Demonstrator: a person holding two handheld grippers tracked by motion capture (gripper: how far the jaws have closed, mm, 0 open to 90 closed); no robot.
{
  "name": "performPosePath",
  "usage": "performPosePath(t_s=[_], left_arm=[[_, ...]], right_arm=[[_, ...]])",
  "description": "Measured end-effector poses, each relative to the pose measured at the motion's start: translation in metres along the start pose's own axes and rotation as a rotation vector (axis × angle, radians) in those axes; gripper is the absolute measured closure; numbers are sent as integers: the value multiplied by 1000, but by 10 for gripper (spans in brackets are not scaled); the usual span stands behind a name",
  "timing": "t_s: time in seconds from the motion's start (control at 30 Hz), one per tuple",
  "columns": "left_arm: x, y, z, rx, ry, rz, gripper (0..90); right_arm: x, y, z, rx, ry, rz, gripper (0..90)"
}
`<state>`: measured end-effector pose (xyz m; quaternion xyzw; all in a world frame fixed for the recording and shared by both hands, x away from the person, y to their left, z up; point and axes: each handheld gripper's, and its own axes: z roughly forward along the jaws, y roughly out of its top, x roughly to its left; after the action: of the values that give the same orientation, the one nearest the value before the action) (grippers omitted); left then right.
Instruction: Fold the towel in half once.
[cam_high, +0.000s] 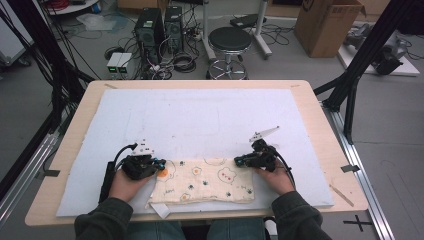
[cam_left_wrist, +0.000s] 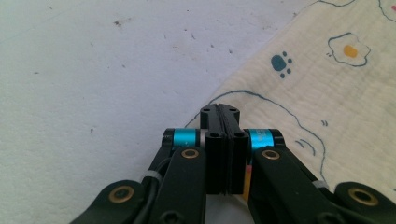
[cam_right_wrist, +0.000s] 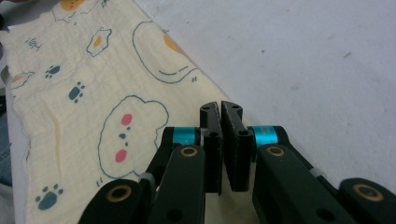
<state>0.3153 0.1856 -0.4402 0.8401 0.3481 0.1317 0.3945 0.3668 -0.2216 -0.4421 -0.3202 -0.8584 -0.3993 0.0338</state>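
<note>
A cream cloth printed with bears, fried eggs and paw marks lies flat as a wide rectangle near the front of the white foam mat. My left gripper sits at the cloth's far left corner. In the left gripper view the cloth runs under the pressed-together jaws of that gripper. My right gripper rests at the far right corner, pointing left. In the right gripper view its jaws stand almost together over the edge of the cloth.
The mat covers most of a wooden table. A white label sticks out at the cloth's near left corner. Beyond the table stand a black stool, computer towers and a cardboard box.
</note>
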Motion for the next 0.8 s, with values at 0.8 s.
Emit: performPosePath(t_s=[0.8], left_arm=[[-1,-2,0,-9,9,7,886]], right_arm=[[-10,-27,-26,-49,-23,44,872]])
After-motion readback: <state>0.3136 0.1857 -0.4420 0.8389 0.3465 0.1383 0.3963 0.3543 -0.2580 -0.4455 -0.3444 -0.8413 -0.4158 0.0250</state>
